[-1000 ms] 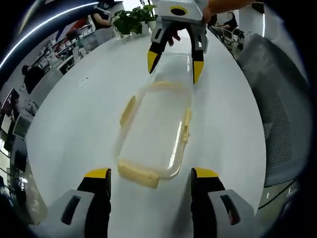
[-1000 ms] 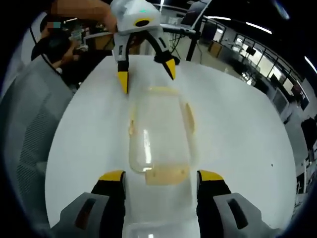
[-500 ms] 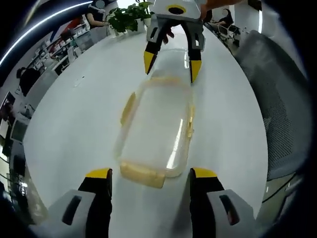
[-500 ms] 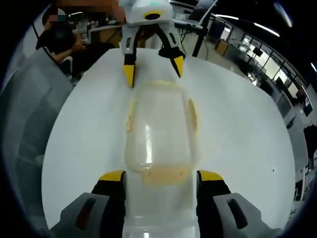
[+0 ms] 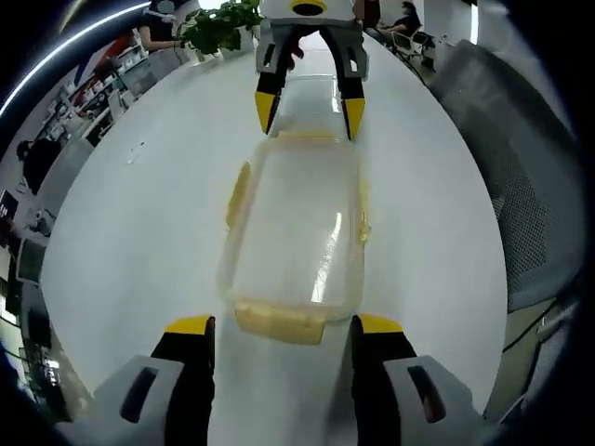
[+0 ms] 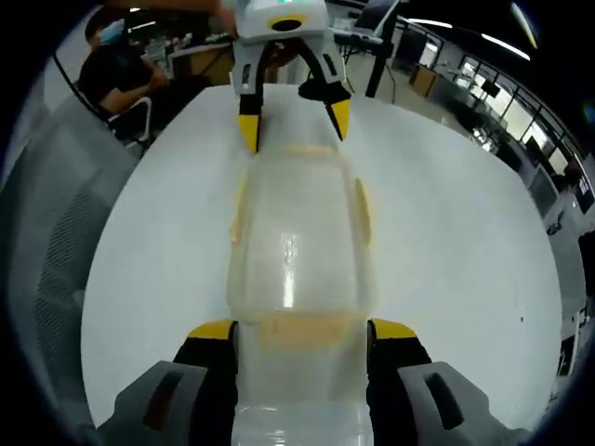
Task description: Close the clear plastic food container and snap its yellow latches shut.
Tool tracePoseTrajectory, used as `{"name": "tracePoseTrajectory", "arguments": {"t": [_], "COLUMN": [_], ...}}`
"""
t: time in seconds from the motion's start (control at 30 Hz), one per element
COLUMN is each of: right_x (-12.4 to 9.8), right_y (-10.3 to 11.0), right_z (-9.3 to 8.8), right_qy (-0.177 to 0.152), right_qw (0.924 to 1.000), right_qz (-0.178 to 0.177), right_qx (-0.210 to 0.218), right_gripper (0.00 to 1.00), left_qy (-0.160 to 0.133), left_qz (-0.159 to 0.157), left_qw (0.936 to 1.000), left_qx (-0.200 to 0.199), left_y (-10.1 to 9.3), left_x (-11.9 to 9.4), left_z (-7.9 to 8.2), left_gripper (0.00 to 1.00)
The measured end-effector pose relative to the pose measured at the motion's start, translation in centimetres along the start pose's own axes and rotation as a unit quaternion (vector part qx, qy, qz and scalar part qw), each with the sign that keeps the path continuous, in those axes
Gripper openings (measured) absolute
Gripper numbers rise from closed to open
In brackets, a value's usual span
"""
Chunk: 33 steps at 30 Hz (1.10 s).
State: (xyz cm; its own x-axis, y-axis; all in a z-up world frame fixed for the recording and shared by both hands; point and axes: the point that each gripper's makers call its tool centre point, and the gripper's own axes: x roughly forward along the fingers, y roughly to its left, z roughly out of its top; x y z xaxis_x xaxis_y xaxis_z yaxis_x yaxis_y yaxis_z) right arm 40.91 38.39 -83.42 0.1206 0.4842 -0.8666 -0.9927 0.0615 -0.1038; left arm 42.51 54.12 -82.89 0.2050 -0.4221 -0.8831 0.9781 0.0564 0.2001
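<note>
Both my grippers have been closing in on the container (image 5: pixel 296 237) from opposite ends, and its near end latch (image 5: pixel 278 322) is now sitting between the tips of my left gripper (image 5: pixel 275 327). My left jaws are standing wide, tips either side of that latch, gripping nothing. In the left gripper view my right gripper (image 5: pixel 305 100) is hanging over the far end, jaws spread and empty. In the right gripper view the container (image 6: pixel 296 243) is lying lengthwise on the white table (image 6: pixel 446 260), side latches (image 6: pixel 362 204) flared outward, and my right gripper (image 6: pixel 302 331) is straddling its near end, jaws wide. My left gripper (image 6: pixel 290 121) is facing me beyond the far end.
</note>
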Motion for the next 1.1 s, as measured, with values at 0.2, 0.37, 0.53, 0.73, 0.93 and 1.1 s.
{"name": "tracePoseTrajectory", "arguments": {"t": [0.2, 0.37, 0.53, 0.73, 0.93, 1.1], "right_x": [0.3, 0.5, 0.5, 0.5, 0.7, 0.7], "right_y": [0.3, 0.4, 0.3, 0.3, 0.6, 0.5], "right_z": [-0.3, -0.5, -0.5, -0.5, -0.6, -0.6], "right_qy": [0.015, 0.020, 0.025, 0.026, 0.033, 0.049], "right_qw": [0.9997, 0.9995, 0.9993, 0.9991, 0.9982, 0.9977], "right_qz": [0.018, 0.022, 0.028, 0.032, 0.046, 0.045], "right_qx": [0.007, 0.007, 0.007, 0.007, 0.017, 0.014], "right_gripper": [0.54, 0.54, 0.53, 0.53, 0.48, 0.48], "left_qy": [0.009, 0.009, 0.008, 0.008, 0.007, 0.011], "left_qz": [-0.016, -0.026, -0.031, -0.052, -0.073, -0.070], "left_qw": [0.9997, 0.9995, 0.9992, 0.9983, 0.9970, 0.9972], "left_qx": [0.013, 0.016, 0.023, 0.026, 0.025, 0.025], "left_y": [-0.1, -0.1, 0.2, -0.4, -1.2, -0.9], "left_x": [0.3, 0.4, 0.5, 0.5, 0.6, 0.5], "left_z": [-0.1, -0.2, -0.1, 0.0, 0.1, 0.2], "left_gripper": [0.53, 0.52, 0.53, 0.48, 0.39, 0.39]}}
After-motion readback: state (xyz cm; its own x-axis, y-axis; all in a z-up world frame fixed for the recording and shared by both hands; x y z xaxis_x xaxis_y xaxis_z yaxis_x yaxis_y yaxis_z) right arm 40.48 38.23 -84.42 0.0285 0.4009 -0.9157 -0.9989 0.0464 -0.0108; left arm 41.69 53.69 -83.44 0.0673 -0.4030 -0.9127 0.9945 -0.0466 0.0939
